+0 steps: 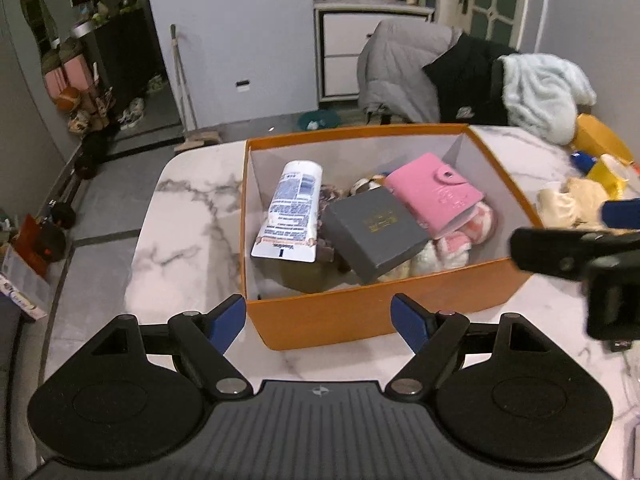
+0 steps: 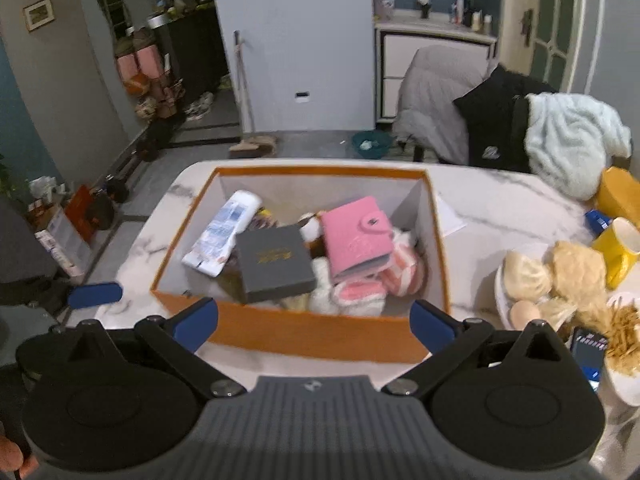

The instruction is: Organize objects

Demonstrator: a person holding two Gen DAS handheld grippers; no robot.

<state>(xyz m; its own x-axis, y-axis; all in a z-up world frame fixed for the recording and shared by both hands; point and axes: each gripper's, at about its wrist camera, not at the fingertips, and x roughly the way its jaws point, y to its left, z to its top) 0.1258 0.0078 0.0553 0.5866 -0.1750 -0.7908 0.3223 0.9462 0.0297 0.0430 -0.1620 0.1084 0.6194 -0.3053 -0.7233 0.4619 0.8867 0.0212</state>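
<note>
The left gripper (image 1: 318, 322), black with blue-padded fingers, hangs with its jaws spread wide and nothing between them, just short of the near wall of the open orange cardboard box (image 1: 360, 312) on the white marble-patterned table (image 1: 180, 220). The right gripper (image 2: 314, 326) is likewise spread and empty before the same box. Inside the box, a white squeeze tube with blue print (image 1: 290, 216) leans against the left wall; its label appears to read "Vaseline", though the blurred text leaves this uncertain. Beside it a flat dark grey gift box with small gold lettering (image 1: 374, 232), too small to read, lies tilted, overlapped at its far corner by a pink snap-button card wallet (image 1: 434, 192), all resting on pink-and-white fluffy socks (image 2: 360, 292). Judging by this, the step in hand falls between placements: more items wait to the right, including a cream plush toy (image 2: 568, 272) and a yellow mug (image 2: 618, 252). The next move likely calls for the right gripper swinging out to take one.
</note>
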